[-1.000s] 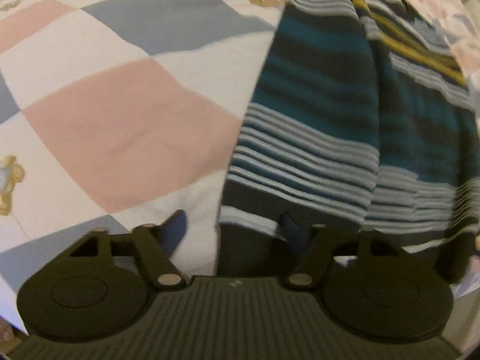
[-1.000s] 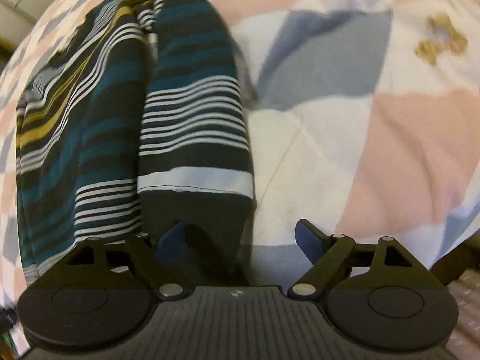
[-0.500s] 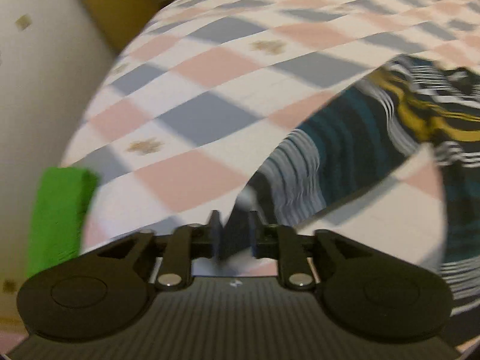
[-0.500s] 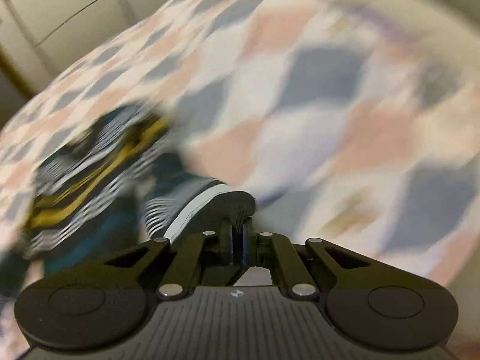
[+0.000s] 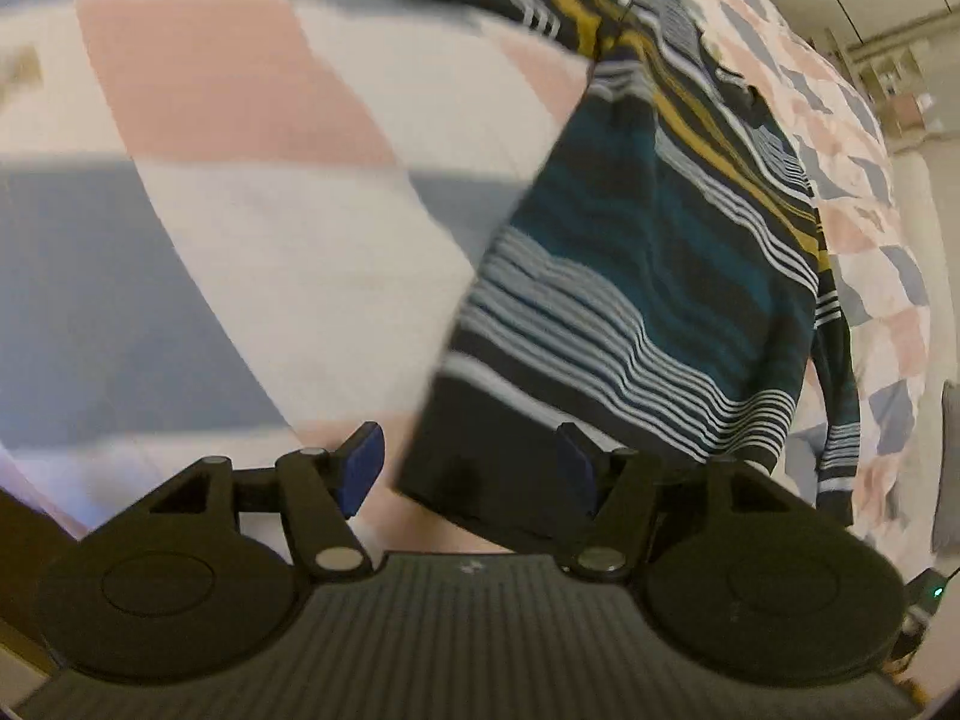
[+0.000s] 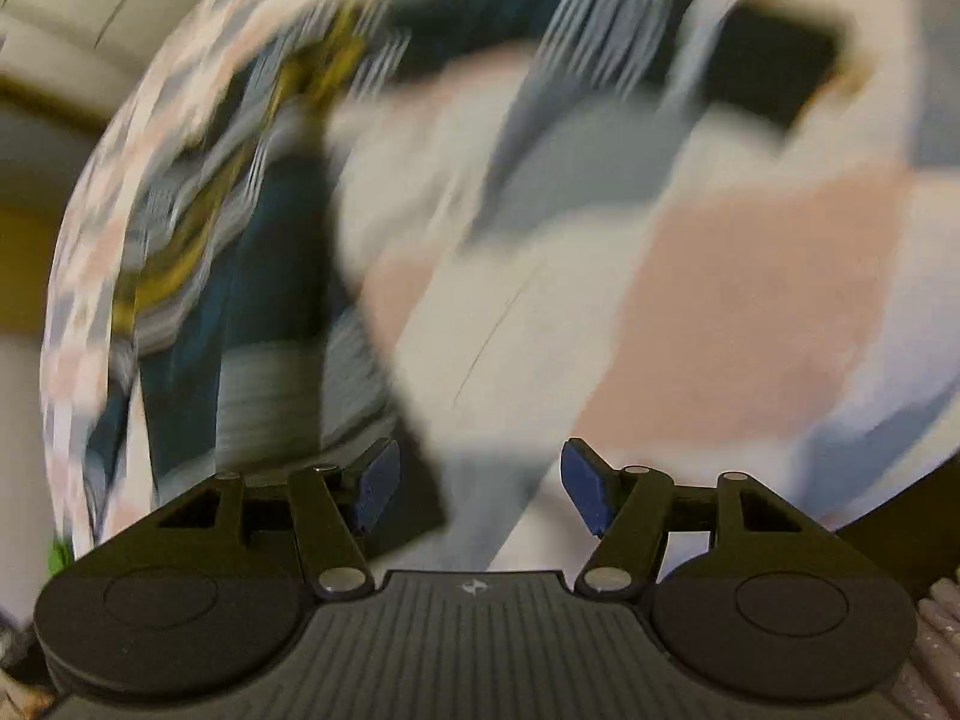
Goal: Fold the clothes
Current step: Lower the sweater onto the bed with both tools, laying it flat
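Striped sweater [image 5: 648, 276] lies on the checked bedspread [image 5: 252, 228], right of frame. Both jaws have just reopened: left hand-held gripper [image 5: 468, 468] and right hand-held gripper [image 6: 477, 483] stand wide, hem released, so this fold seems laid.

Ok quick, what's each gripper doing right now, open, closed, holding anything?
Left gripper: open, just opened, pads off the dark striped knit sweater hem between them.
Right gripper: open, just opened, holding nothing.
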The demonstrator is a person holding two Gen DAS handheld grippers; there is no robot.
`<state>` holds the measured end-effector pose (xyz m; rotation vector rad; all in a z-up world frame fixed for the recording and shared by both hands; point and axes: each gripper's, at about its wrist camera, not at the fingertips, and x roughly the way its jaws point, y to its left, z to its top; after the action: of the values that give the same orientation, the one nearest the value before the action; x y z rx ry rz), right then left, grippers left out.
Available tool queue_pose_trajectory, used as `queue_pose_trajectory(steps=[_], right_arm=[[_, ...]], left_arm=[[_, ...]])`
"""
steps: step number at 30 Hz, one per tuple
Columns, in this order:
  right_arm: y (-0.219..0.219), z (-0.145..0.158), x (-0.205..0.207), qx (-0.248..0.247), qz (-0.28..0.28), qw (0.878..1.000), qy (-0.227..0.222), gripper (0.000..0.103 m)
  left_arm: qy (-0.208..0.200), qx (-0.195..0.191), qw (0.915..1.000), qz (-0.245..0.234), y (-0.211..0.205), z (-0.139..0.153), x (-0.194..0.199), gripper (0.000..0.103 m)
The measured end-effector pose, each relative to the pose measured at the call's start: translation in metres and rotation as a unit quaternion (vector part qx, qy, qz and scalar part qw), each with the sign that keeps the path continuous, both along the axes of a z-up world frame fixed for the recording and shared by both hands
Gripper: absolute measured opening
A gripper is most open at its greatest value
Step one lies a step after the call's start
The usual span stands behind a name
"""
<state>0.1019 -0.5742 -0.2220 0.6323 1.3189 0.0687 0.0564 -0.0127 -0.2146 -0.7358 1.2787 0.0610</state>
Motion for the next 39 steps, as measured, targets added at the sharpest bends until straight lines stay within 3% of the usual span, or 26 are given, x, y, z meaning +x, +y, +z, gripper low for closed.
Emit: queue_pose_trajectory(steps=[2, 5, 8, 9, 10, 11, 12, 14, 18, 20, 22, 25, 27, 28, 29, 31, 33, 35, 36, 37, 38, 39], right_arm=[[0.028, -0.014, 0.004, -0.004, 0.041, 0.999, -0.005, 0.063], [0.057, -0.027, 0.013, -0.058, 0.094, 0.993, -0.030, 0.075], [0.065, -0.042, 0.017, -0.052, 0.100, 0.993, -0.019, 0.077], [0.068, -0.045, 0.019, -0.047, 0.104, 0.993, -0.018, 0.068], [0.073, -0.047, 0.019, -0.047, 0.112, 0.992, -0.016, 0.054], [0.075, -0.048, 0.019, -0.041, 0.119, 0.992, -0.008, 0.017], [0.076, -0.048, 0.018, -0.035, 0.125, 0.992, -0.002, 0.005], [0.065, -0.037, 0.013, -0.018, 0.115, 0.993, -0.008, 0.005], [0.019, 0.008, -0.006, 0.010, 0.080, 0.996, -0.039, 0.004], [-0.013, 0.033, -0.021, 0.015, 0.052, 0.997, -0.054, 0.004], [-0.039, 0.038, -0.033, 0.015, 0.027, 0.998, -0.046, 0.004], [-0.053, 0.014, -0.039, 0.006, -0.002, 1.000, -0.017, 0.004], [-0.045, -0.013, -0.030, -0.032, 0.006, 0.999, 0.010, 0.004], [-0.040, -0.023, -0.026, -0.042, 0.007, 0.999, 0.022, 0.004], [-0.036, -0.032, -0.023, -0.052, 0.008, 0.998, 0.033, 0.004], [-0.028, -0.030, -0.018, -0.056, 0.014, 0.998, 0.033, 0.006], [-0.026, -0.023, -0.016, -0.054, 0.035, 0.998, 0.026, 0.029], [-0.027, -0.019, -0.017, -0.049, 0.037, 0.998, 0.022, 0.048], [-0.028, -0.019, -0.018, -0.038, 0.034, 0.999, 0.012, 0.049], [-0.031, -0.021, -0.019, -0.031, 0.028, 0.999, 0.007, 0.054], [-0.029, -0.024, -0.018, -0.028, 0.021, 0.999, 0.007, 0.067], [-0.028, -0.027, -0.017, -0.026, 0.015, 1.000, 0.007, 0.076]], left_arm=[[-0.004, -0.005, 0.9998, 0.019, -0.005, -0.009, -0.002, 0.066], [-0.001, -0.017, 0.9993, 0.035, -0.009, -0.027, 0.005, 0.071], [0.009, -0.024, 0.9996, 0.014, -0.025, -0.042, 0.013, 0.071], [0.009, -0.009, 0.9999, -0.003, -0.031, -0.043, 0.016, 0.064], [0.009, 0.005, 0.9998, -0.017, -0.035, -0.042, 0.018, 0.030], [0.009, 0.006, 0.9998, -0.016, -0.030, -0.039, 0.017, 0.011], [0.009, 0.008, 0.9998, -0.014, -0.026, -0.036, 0.015, 0.003], [-0.007, 0.010, 0.9999, -0.011, -0.014, -0.019, 0.008, 0.003], [-0.081, 0.038, 0.9955, -0.031, 0.008, 0.051, -0.023, 0.002], [-0.085, 0.056, 0.9935, -0.050, 0.008, 0.063, -0.034, 0.002], [-0.065, 0.073, 0.9929, -0.068, -0.004, 0.047, -0.031, 0.002], [-0.008, 0.084, 0.9931, -0.081, -0.027, -0.001, -0.028, 0.002], [0.033, 0.093, 0.9913, -0.088, -0.037, -0.026, -0.027, 0.002], [0.025, 0.087, 0.9931, -0.074, -0.035, -0.023, -0.030, 0.003], [0.017, 0.081, 0.9947, -0.061, -0.032, -0.019, -0.032, 0.007], [-0.015, 0.063, 0.9974, -0.033, -0.022, -0.006, -0.037, 0.037], [-0.024, 0.057, 0.9977, -0.028, -0.020, -0.006, -0.030, 0.041], [-0.033, 0.051, 0.9979, -0.024, -0.018, -0.007, -0.023, 0.054], [-0.037, 0.048, 0.9979, -0.021, -0.017, -0.008, -0.019, 0.067], [-0.041, 0.045, 0.9980, -0.020, -0.017, -0.008, -0.016, 0.068], [-0.029, 0.046, 0.9982, -0.027, -0.023, -0.019, -0.008, 0.067], [-0.017, 0.048, 0.9981, -0.034, -0.029, -0.030, 0.000, 0.060]])
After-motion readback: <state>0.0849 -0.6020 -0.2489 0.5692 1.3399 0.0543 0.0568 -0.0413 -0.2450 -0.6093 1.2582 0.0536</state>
